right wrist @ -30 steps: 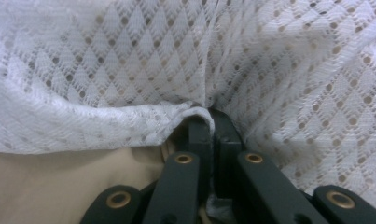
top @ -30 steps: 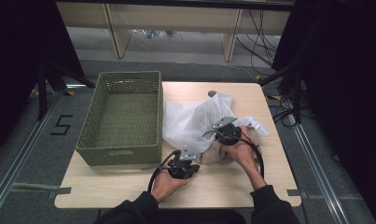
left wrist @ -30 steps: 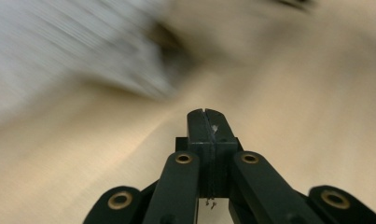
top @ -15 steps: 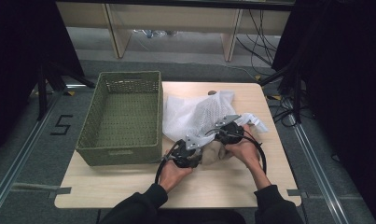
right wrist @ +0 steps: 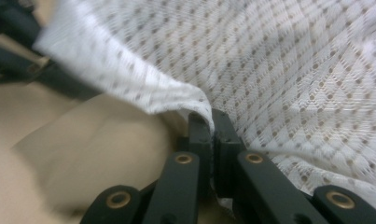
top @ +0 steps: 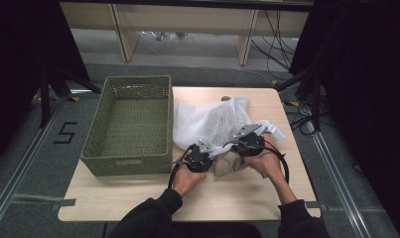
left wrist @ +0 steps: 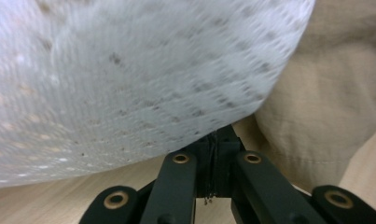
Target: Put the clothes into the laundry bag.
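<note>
A white mesh bag [top: 212, 121] lies crumpled on the wooden table [top: 237, 198], right of a green basket. A beige cloth [top: 230, 166] shows at its near edge, between my two hands. My left gripper [top: 201, 151] sits at the bag's near left edge. In the left gripper view its jaws [left wrist: 217, 140] have just been closing and now stand shut, pinching the mesh [left wrist: 129, 84] beside the beige cloth [left wrist: 316, 116]. My right gripper [top: 247, 140] is shut on a fold of the bag's edge [right wrist: 293, 70], its tips [right wrist: 213, 123] above the beige cloth [right wrist: 83, 149].
The empty green woven basket [top: 130, 163] stands on the table's left half, close to my left hand. A small dark object [top: 226, 98] lies at the bag's far edge. Shelf legs and cables are on the floor beyond the table.
My left hand moved away from the table's front to the near edge of the bag. The right gripper has barely shifted. The beige cloth now shows between the hands.
</note>
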A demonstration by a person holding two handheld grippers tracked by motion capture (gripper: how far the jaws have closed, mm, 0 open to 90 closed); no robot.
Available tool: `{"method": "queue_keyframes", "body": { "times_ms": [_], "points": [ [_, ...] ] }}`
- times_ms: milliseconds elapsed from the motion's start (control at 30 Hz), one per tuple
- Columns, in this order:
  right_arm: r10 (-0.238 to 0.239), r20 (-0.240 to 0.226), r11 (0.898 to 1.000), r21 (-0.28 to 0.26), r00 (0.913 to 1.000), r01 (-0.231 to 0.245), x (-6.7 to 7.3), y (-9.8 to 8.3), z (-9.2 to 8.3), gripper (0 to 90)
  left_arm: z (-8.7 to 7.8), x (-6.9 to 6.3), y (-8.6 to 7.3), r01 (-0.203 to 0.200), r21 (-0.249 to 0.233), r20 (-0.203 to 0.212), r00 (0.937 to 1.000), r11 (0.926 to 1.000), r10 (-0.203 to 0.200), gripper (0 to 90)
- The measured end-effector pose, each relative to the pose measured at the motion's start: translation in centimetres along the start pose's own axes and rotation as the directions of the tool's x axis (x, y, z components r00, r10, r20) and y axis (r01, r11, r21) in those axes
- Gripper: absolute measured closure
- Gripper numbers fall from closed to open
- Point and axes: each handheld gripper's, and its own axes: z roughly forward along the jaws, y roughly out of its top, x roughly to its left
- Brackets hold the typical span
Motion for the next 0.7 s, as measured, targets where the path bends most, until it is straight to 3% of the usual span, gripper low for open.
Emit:
{"method": "queue_keyframes", "body": {
  "times_ms": [133,200,233,267,367,433,533,700],
  "points": [
    [-0.051,-0.076,0.998,-0.027,0.9958,0.049,1.1,-0.7,-2.8,89.7,-0.7,0.1,0.1,0.015,-0.025,0.008,0.9998,0.9996,-0.015,88.6],
    [-0.040,-0.104,0.999,-0.009,0.9938,0.039,1.7,-1.4,-3.9,89.7,-0.9,0.3,0.1,0.019,-0.028,0.008,0.9998,0.9994,-0.018,88.6],
    [-0.033,-0.123,0.999,0.002,0.9918,0.033,2.1,-1.8,-4.1,89.7,-0.9,0.3,0.1,0.019,-0.034,-0.011,0.9998,0.9992,-0.019,88.6],
    [-0.038,-0.157,0.999,0.013,0.9869,0.040,2.4,-2.1,-4.1,89.7,-0.9,0.3,0.0,0.019,-0.037,-0.011,0.9997,0.9991,-0.020,88.6],
    [-0.034,-0.193,0.999,0.035,0.9806,0.042,3.4,-2.9,-3.1,89.6,-0.9,0.1,-0.5,0.037,-0.049,0.014,0.9993,0.9981,-0.036,88.5],
    [-0.044,-0.199,0.997,0.057,0.9790,0.056,3.6,-3.2,-1.8,89.6,-1.1,0.0,-1.0,0.023,-0.040,0.031,0.9993,0.9990,-0.021,88.5],
    [-0.026,-0.194,0.997,0.070,0.9806,0.040,3.7,-3.3,-0.1,89.5,-1.6,-0.2,-2.1,-0.017,-0.027,0.040,0.9990,0.9995,0.018,88.5],
    [-0.009,-0.152,0.999,0.046,0.9883,0.016,3.6,-2.5,1.4,89.6,-2.0,-0.5,-3.2,-0.068,-0.021,0.050,0.9963,0.9974,0.069,88.6]
  ]
}}
